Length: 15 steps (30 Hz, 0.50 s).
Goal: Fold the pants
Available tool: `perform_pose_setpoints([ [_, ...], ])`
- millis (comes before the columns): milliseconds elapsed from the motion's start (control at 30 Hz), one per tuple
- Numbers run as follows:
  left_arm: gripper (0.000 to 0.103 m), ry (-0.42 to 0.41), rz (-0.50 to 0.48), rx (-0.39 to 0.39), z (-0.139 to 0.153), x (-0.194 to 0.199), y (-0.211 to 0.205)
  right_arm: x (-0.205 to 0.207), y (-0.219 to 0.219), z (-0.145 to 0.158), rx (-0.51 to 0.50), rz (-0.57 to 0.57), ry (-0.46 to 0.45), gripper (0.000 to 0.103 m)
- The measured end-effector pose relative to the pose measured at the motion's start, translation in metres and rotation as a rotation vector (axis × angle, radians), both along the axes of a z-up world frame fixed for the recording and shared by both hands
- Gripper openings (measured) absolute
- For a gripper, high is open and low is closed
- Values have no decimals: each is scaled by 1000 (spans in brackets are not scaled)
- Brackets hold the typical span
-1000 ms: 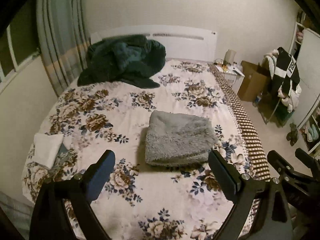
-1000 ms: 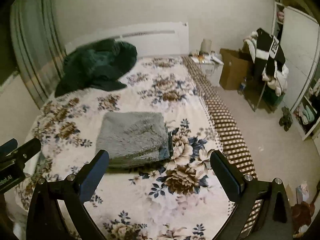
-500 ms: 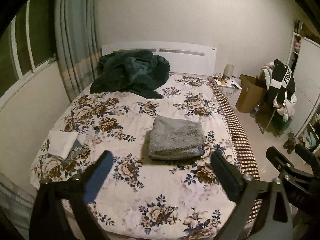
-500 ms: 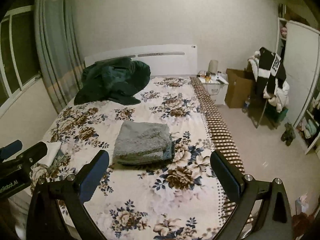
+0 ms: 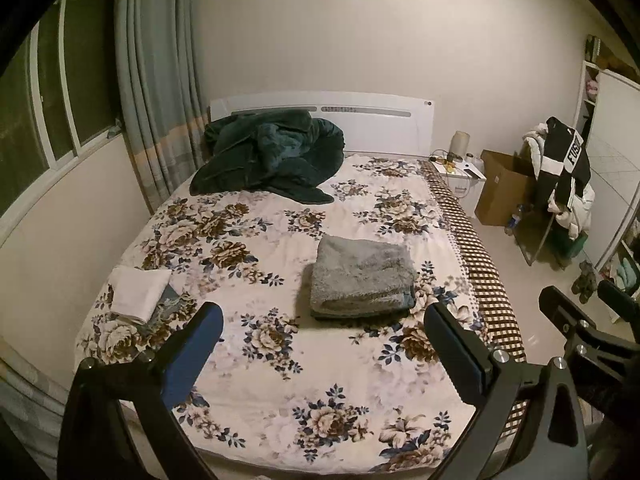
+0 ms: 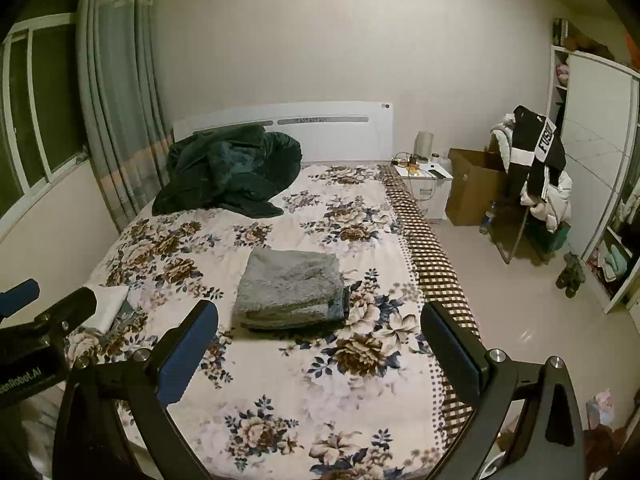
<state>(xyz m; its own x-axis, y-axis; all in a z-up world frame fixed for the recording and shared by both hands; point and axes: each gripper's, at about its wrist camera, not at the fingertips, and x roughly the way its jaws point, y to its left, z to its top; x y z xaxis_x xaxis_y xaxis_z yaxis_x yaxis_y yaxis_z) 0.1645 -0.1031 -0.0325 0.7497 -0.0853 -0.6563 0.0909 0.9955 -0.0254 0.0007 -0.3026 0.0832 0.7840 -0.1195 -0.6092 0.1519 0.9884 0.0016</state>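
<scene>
Left wrist view looks down the bed (image 5: 280, 392) from its foot, and the pants (image 5: 362, 276) lie as a thick grey fluffy stack, folded square, near the middle of the flowered cover, a little toward the checked edge. The left gripper (image 5: 320, 356) hangs above the cover short of the stack, jaws spread as wide as they go, having just been opening, with nothing between them. From the other camera the right gripper (image 6: 318, 350) is likewise wide apart and empty, also clear of the stack. I'd judge the folding done. The fabric looks plush, soft and fairly light, so it would sag and spring open if lifted by one corner; better to pinch all the layers at the near folded edge, one gripper at each end. A white folded cloth (image 5: 140, 292) sits well off by the window side
</scene>
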Motion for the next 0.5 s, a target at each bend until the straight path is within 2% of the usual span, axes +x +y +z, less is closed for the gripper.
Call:
perform_pose_setpoints([
  [500, 103, -12, 4, 10, 3, -12, 0, -10, 4, 10, 4, 1, 1, 103],
])
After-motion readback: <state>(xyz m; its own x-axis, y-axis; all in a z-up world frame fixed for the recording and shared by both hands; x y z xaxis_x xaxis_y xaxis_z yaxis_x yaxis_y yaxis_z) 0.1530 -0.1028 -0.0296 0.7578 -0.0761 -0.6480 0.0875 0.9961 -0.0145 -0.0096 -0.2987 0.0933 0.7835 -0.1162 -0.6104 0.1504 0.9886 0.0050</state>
